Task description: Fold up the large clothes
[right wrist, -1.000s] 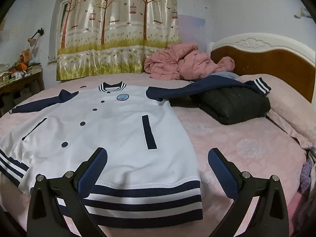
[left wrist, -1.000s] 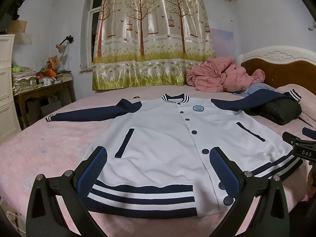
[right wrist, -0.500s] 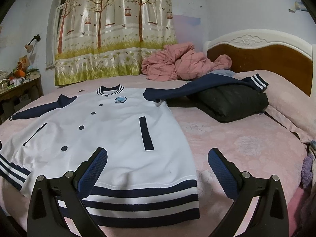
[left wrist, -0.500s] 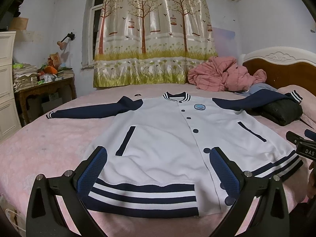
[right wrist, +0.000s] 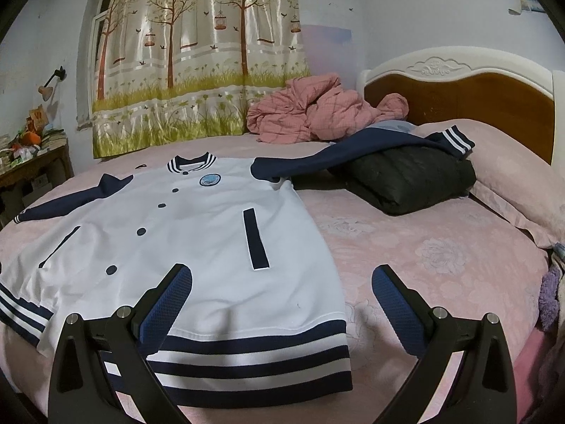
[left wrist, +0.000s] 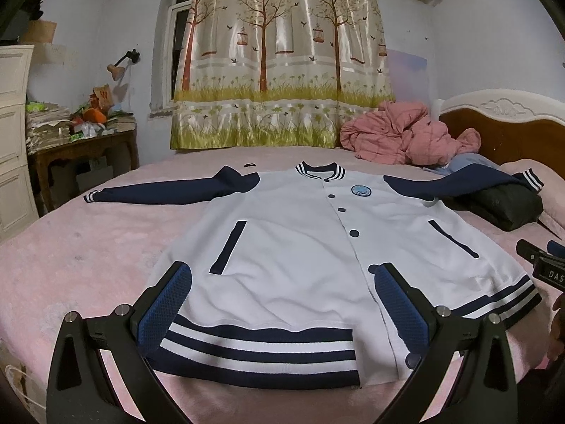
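Jaws wide on the left gripper [left wrist: 282,304], holding nothing, poised above the striped hem of the jacket [left wrist: 293,247]. Jaws equally wide on the right gripper [right wrist: 282,304], also empty, over the hem's right corner, one blue pad above white cloth, the other above bare bedspread.

Spread flat and face up on the bed [right wrist: 423,247], buttoned, collar far, hem near. Left sleeve [left wrist: 159,194] stretched out flat toward the left edge. Right sleeve [right wrist: 353,155] draped up over a black folded garment [right wrist: 413,183], cuff resting on top, so not flat.

Probably soft knit, light to middling in weight, limp rather than stiff; likely to sag and trail when lifted by one point. Ribbed hem and cuffs thicker, likely the firmest places to pinch. Sensible holds: cuff or shoulder seam for bringing a sleeve across the chest, then the two hem corners for the lengthwise fold. Right sleeve best freed from the black garment first. Buttons a possible snag under the pads.

Pink bedspread, textured, slightly yielding, likely some drag against the cloth. Crumpled pink quilt [left wrist: 406,134] at the far side, a pillow [right wrist: 512,183] and wooden headboard [right wrist: 459,99] to the right. Beyond, a tree-printed curtain [left wrist: 279,63] over the window, a cluttered side table [left wrist: 81,141] and white drawers [left wrist: 14,134] at far left.
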`<state>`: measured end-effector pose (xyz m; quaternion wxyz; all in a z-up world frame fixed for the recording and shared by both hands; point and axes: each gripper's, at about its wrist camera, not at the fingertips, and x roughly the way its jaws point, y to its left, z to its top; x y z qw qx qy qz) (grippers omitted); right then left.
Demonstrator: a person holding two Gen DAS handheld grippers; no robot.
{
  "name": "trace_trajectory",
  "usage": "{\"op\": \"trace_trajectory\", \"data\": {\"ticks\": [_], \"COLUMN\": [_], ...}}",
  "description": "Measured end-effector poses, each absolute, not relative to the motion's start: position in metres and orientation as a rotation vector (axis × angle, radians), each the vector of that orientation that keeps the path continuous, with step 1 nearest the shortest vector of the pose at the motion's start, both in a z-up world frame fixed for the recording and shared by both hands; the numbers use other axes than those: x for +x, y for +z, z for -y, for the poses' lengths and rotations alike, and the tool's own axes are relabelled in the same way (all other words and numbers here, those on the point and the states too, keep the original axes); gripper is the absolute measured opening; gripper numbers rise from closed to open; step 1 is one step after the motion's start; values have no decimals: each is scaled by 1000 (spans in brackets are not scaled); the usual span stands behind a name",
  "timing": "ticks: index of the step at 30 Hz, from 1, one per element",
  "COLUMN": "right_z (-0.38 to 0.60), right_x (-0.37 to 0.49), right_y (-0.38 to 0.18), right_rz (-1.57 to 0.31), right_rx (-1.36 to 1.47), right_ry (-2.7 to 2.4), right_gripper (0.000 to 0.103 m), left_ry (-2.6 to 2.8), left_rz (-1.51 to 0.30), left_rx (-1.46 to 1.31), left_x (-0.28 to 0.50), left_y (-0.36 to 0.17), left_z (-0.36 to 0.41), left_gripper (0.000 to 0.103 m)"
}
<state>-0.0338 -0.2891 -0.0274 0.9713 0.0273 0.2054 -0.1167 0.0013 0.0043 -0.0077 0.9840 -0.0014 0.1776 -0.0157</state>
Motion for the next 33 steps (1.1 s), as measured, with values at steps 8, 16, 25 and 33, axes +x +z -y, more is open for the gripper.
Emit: {"op": "trace_trajectory", "data": {"ticks": [8,16,25,33], "right_z": [289,310,314,311], "right_x": [-36,-55,-61,-74], "right_y": [-27,-19,-59,-103], "right_rz": [-403,-354,-419,-426], "right_rx": [69,114,80,111], "right_ry": [-248,-151,-107,-98], "right_gripper": [103,103,90,79], "left_ry": [-14,34,35,44], "left_rz": [-306,-199,-255,-521], "left_rx": [-13,85,-51,-145], "left_x": [-9,-9,-11,8], "left_y": [-5,4,-33,-91], "left_z": [-9,-37,-100,-126], "left_gripper": [94,92,91,88]}}
